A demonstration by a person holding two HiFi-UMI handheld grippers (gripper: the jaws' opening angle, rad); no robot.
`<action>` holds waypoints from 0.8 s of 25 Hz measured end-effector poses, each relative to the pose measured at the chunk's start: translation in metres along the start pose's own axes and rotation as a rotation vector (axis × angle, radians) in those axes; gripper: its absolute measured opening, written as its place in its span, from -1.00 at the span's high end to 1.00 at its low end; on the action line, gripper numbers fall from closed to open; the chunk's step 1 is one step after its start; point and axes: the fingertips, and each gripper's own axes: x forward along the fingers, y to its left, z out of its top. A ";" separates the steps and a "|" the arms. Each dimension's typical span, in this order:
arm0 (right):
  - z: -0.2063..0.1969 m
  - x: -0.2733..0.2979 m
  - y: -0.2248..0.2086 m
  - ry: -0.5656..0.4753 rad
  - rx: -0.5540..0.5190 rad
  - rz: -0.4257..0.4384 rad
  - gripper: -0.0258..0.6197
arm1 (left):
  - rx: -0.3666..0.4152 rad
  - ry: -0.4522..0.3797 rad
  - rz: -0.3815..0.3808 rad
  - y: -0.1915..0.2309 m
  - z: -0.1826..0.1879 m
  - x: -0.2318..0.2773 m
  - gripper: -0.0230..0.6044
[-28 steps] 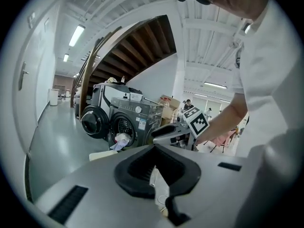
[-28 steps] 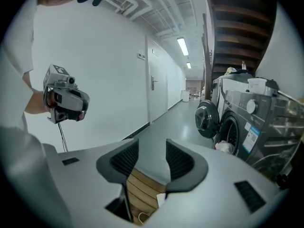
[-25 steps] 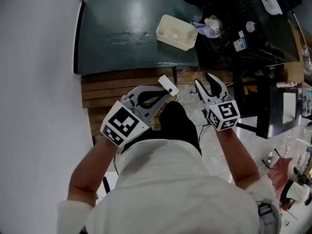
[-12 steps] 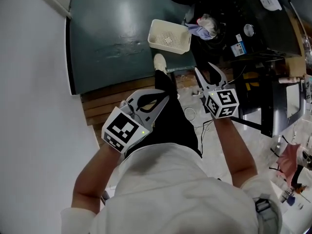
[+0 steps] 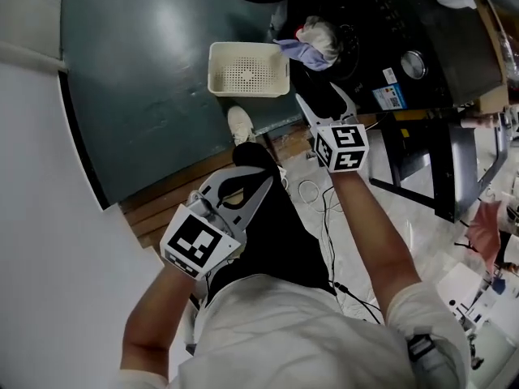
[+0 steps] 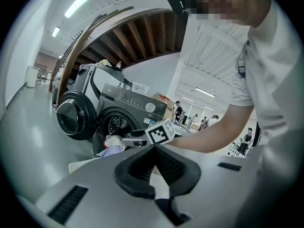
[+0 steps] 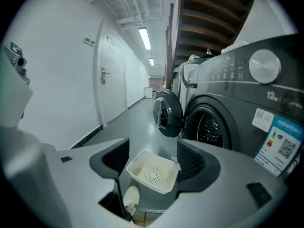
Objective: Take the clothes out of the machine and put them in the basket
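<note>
Head view: clothes (image 5: pixel 312 43) bunched at the machine (image 5: pixel 381 23) mouth, far right; empty basket (image 5: pixel 217 71) on the floor just left of them. Right gripper (image 5: pixel 323 108) near the clothes, left gripper (image 5: pixel 261 186) back by the leg. Left gripper view: fingers (image 6: pixel 127 175) together, nothing held. Right gripper view: fingers (image 7: pixel 114 158) have just been opening, now apart and empty, basket in line beyond. Risks: a shallow pinch drags the clothes onto the floor short of the basket; cords (image 5: pixel 324 209) underfoot could snag.

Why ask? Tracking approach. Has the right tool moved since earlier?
Yes: the right tool has come closer to the washing machine; its jaws, empty, have just been opening.
</note>
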 end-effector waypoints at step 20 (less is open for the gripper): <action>-0.098 0.219 -0.209 0.264 0.147 -0.341 -0.33 | -0.049 0.030 -0.094 0.123 -0.003 0.087 0.94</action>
